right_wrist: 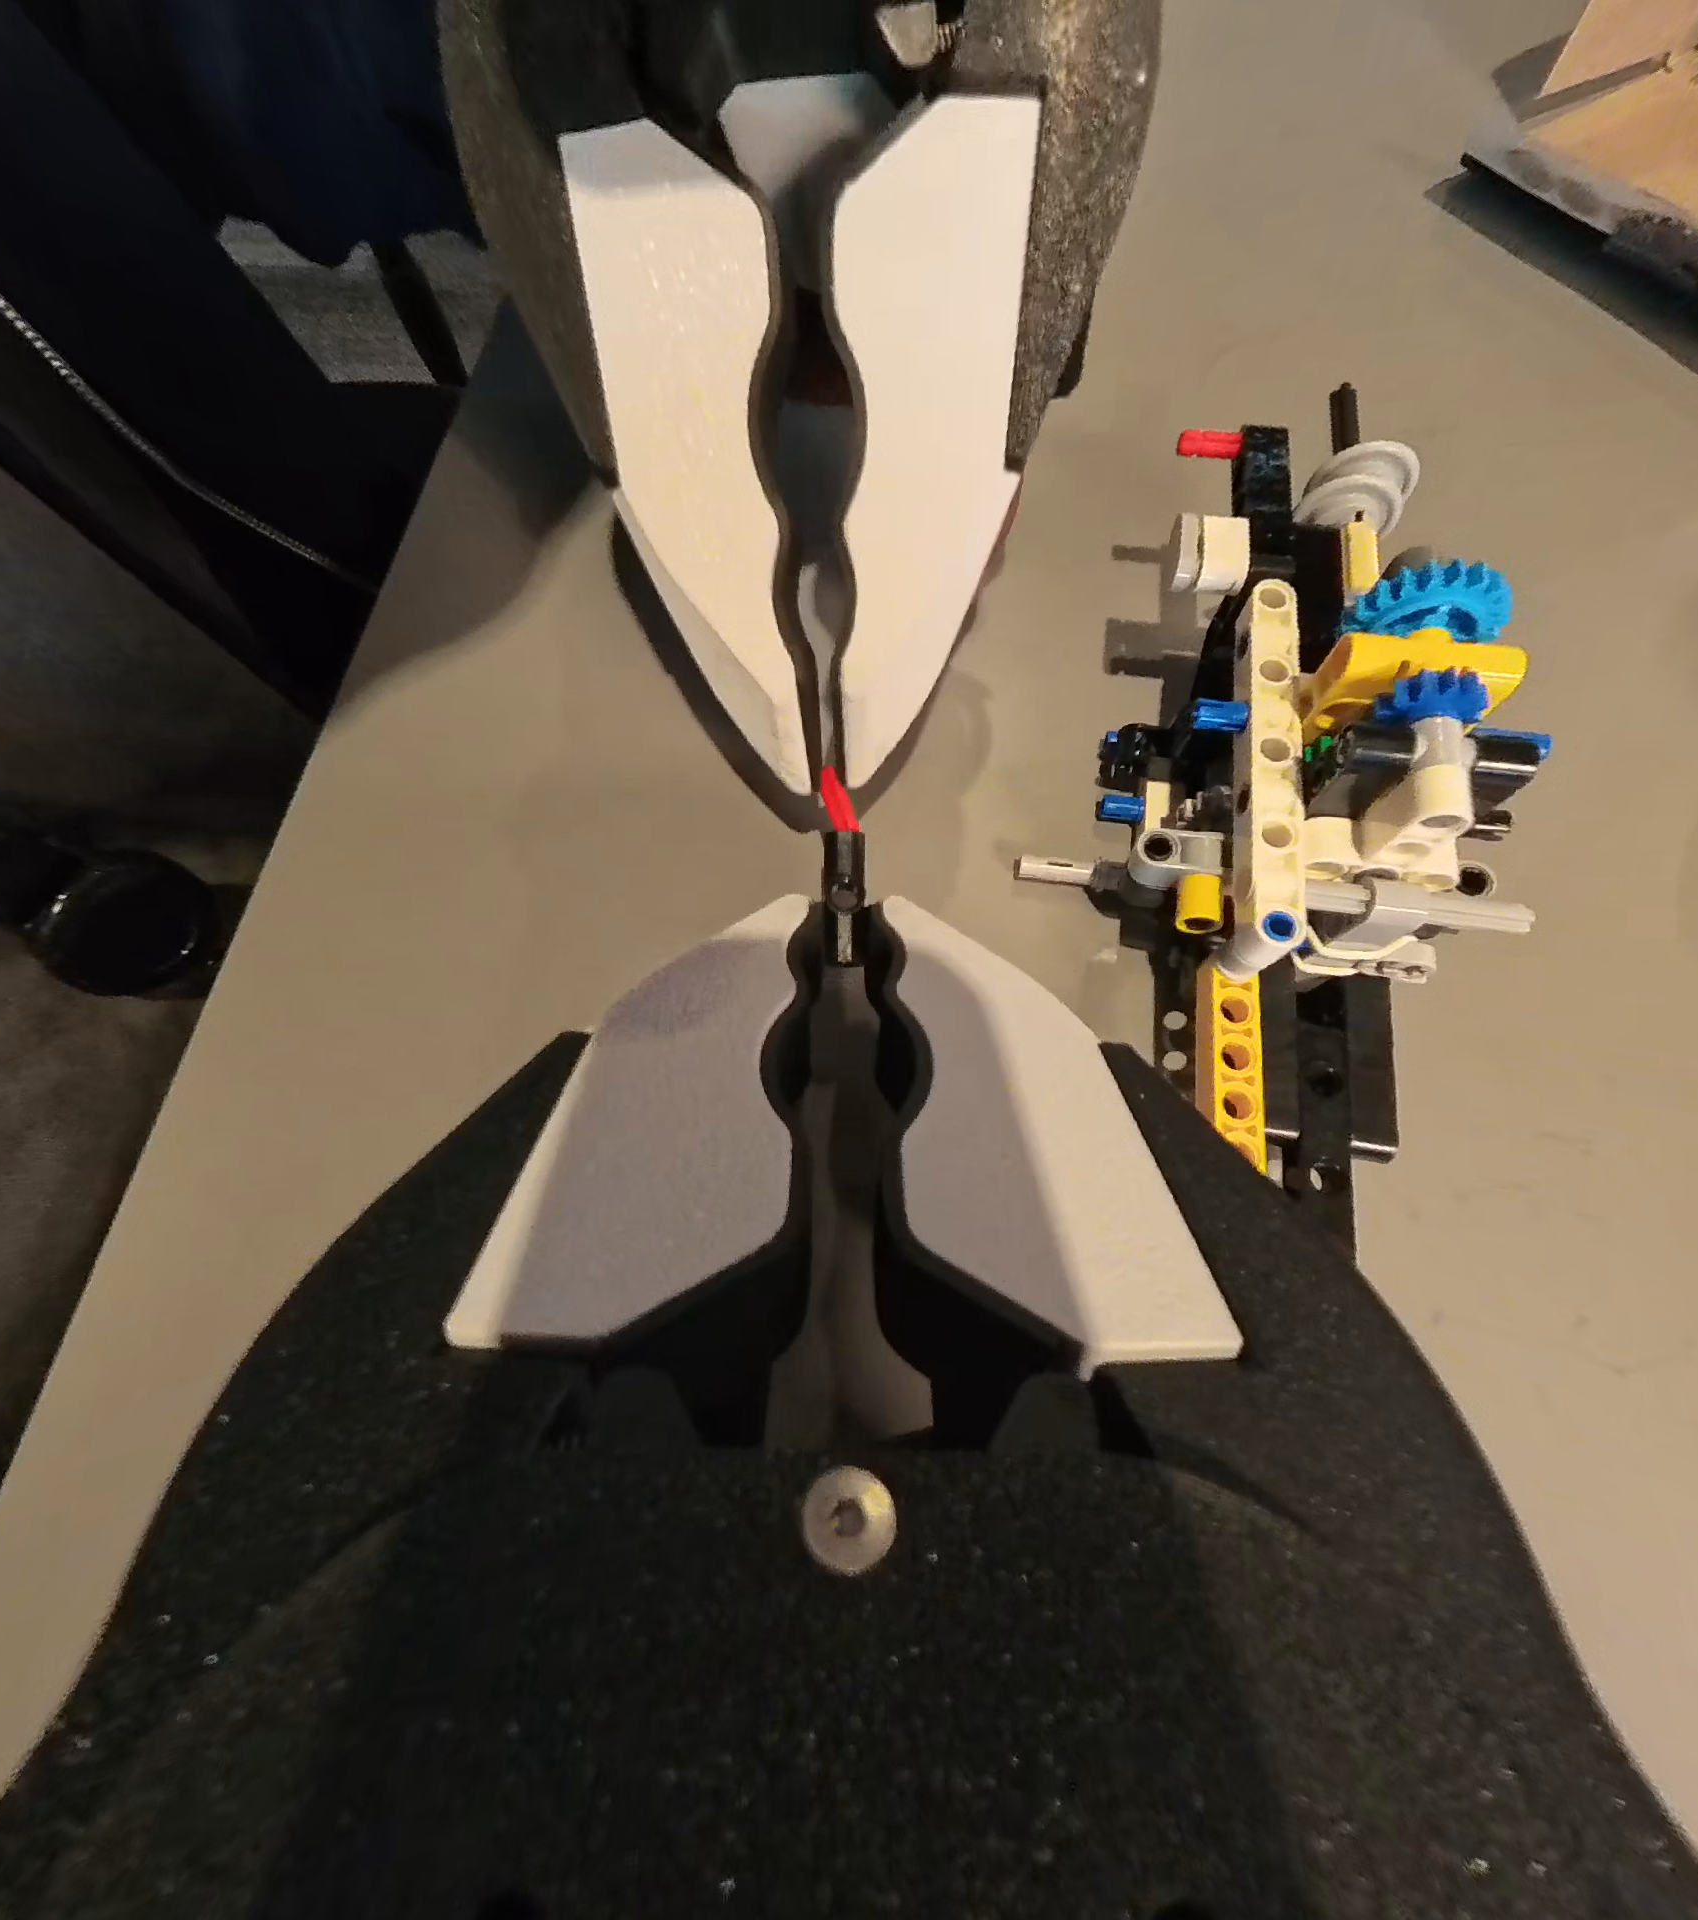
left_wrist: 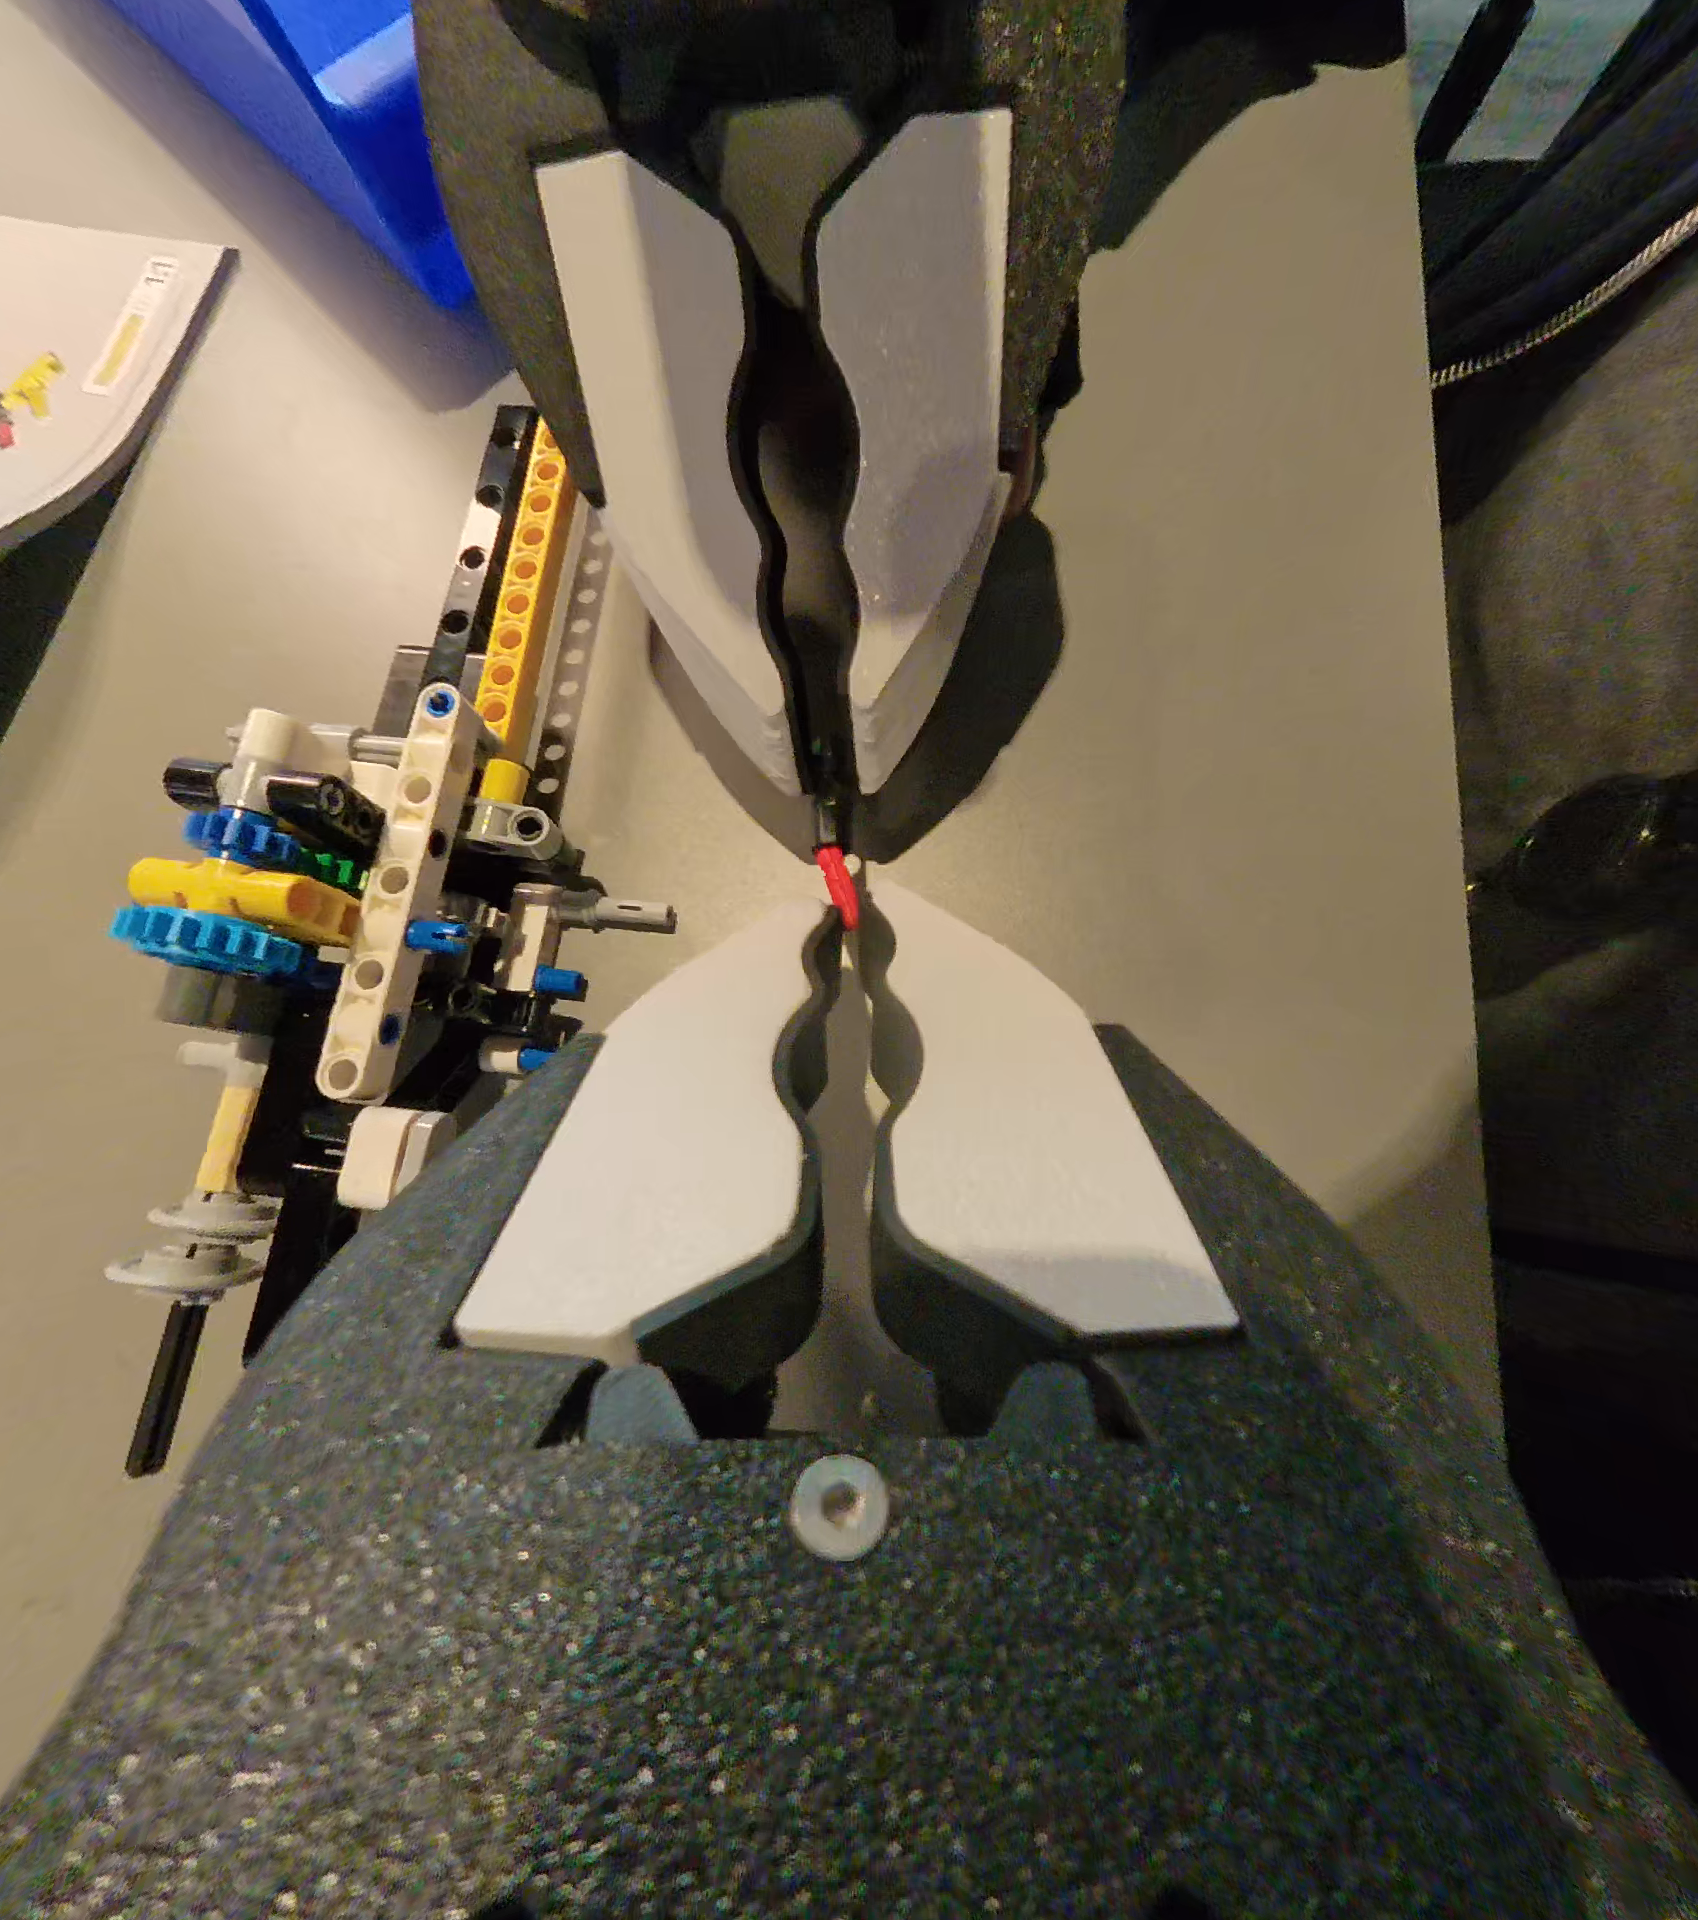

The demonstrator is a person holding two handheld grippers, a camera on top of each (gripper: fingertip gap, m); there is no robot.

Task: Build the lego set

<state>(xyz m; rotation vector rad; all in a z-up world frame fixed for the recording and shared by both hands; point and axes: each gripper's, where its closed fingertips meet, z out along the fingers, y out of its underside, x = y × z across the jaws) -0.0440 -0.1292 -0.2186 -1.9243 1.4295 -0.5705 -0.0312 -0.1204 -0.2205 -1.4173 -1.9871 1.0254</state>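
Observation:
My two grippers meet tip to tip above the grey table (left_wrist: 1240, 623). My left gripper (left_wrist: 850, 923) is shut on a small red pin (left_wrist: 837, 883). My right gripper (right_wrist: 843, 927) is shut on a small black connector (right_wrist: 842, 894). The red pin (right_wrist: 837, 802) meets the end of the black connector. The right gripper (left_wrist: 829, 805) shows at the top of the left wrist view. The left gripper (right_wrist: 829, 784) shows at the top of the right wrist view. The partly built Lego model (left_wrist: 388, 883) lies on the table beside them, with blue gears, a yellow beam and white beams (right_wrist: 1323, 779).
A blue bin (left_wrist: 346, 125) and an open instruction booklet (left_wrist: 14, 395) lie beyond the model. A cardboard box (right_wrist: 1655, 104) sits at the far corner. The table edge (left_wrist: 1447, 727) runs close by, with a person's dark zipped jacket (left_wrist: 1634, 468) past it.

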